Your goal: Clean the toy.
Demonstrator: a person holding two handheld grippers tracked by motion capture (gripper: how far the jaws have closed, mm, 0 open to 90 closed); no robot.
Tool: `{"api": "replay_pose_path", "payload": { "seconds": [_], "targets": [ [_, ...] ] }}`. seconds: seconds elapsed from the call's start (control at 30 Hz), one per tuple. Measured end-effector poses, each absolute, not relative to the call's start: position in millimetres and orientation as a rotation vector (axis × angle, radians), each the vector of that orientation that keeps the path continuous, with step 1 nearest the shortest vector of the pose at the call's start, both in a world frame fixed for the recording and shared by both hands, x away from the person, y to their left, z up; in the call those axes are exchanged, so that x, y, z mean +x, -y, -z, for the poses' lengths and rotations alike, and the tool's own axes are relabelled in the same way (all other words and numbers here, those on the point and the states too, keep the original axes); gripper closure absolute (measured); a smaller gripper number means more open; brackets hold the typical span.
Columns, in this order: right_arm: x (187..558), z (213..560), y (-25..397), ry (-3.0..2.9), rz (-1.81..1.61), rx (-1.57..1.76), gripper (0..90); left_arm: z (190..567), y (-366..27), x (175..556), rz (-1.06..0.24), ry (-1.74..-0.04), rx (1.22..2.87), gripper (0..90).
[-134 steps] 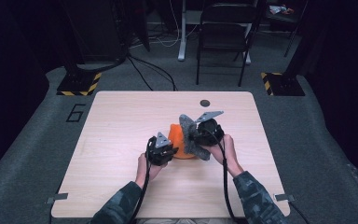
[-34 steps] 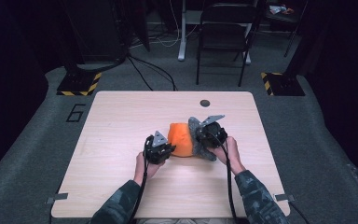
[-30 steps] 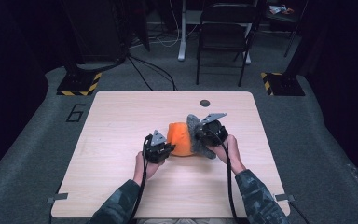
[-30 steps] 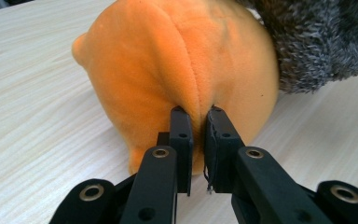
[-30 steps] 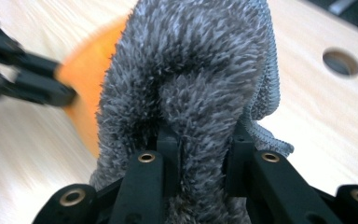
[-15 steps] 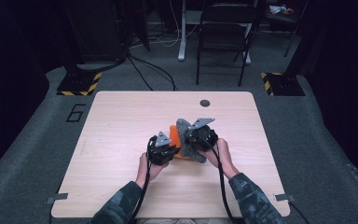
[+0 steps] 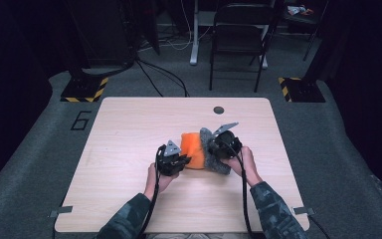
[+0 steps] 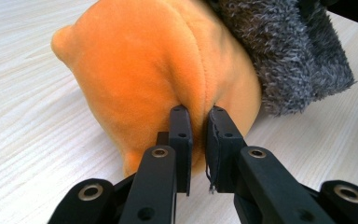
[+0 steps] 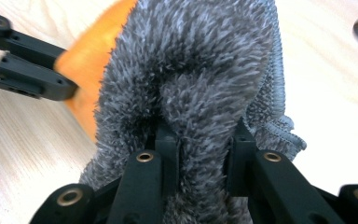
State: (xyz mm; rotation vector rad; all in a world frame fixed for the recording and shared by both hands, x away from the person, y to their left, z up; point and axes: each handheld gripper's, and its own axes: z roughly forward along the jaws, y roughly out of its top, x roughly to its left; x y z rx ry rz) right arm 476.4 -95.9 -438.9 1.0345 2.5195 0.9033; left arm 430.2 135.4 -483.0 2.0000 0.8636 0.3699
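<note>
My left gripper (image 8: 197,116) has its fingers (image 8: 181,140) nearly closed on a pinched fold of the orange plush (image 8: 158,70), a narrow sliver of fabric caught between them. My right gripper (image 9: 200,135) holds its fingers (image 9: 165,149) a little wider, clamped on a thick ridge of the grey fleece (image 9: 191,60) that bulges up between them.

From the high view, the plush (image 7: 190,144) and the fleece (image 7: 213,158) lie together near the middle of the surface (image 7: 129,124), touching, the orange part on my left and the grey part on my right. My left gripper (image 7: 175,162) sits at the near left edge of the plush, my right gripper (image 7: 218,145) on top of the fleece. My left hand (image 7: 158,178) and right hand (image 7: 244,162) rest low, close to the surface, with the cables trailing back along my sleeves.

In the left gripper view, the fleece (image 8: 279,51) overlaps the far right side of the plush. In the right gripper view, the plush (image 9: 91,60) peeks out on the left behind the fleece, and my other gripper's fingers (image 9: 28,70) touch it there.

A small dark round hole (image 7: 219,110) sits in the surface beyond the bundle, well apart from it.
</note>
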Motion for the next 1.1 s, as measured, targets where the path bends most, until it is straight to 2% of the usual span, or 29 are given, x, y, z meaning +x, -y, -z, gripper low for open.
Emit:
{"api": "replay_pose_path", "payload": {
  "seconds": [0.17, 0.3, 0.37, 0.5, 0.7, 0.73, 0.93, 1.1],
  "targets": [
    [485.9, 450.5, 111.4, -2.507, -0.793, 1.118, 71.8, 483.4, -136.4, 430.6, -0.358, -0.88, 1.993, 81.5],
    [495.1, 480.6, 123.7, -2.522, -0.697, 1.222, 71.5, 483.6, -139.2, 432.1, -0.365, -0.877, 1.995, 81.4],
    [499.2, 492.9, 128.1, -2.522, -0.753, 1.29, 71.4, 483.9, -139.9, 432.9, -0.367, -0.882, 1.987, 81.2],
    [498.4, 481.7, 129.3, -2.514, -0.731, 1.245, 71.5, 483.8, -141.1, 432.1, -0.372, -0.881, 1.988, 81.1],
    [492.3, 443.7, 130.0, -2.444, -0.901, 1.2, 71.5, 483.5, -139.8, 431.9, -0.368, -0.872, 1.997, 80.7],
    [485.6, 431.1, 124.4, -2.431, -0.978, 1.153, 71.5, 484.1, -138.8, 431.7, -0.375, -0.873, 1.991, 80.6],
    [464.9, 408.5, 95.8, -2.432, -1.144, 1.02, 71.1, 482.3, -134.6, 427.9, -0.389, -0.844, 2.009, 80.4],
    [455.5, 412.6, 68.1, -2.45, -1.074, 0.931, 70.5, 482.5, -131.0, 426.3, -0.392, -0.839, 2.005, 80.4]
  ]
}}
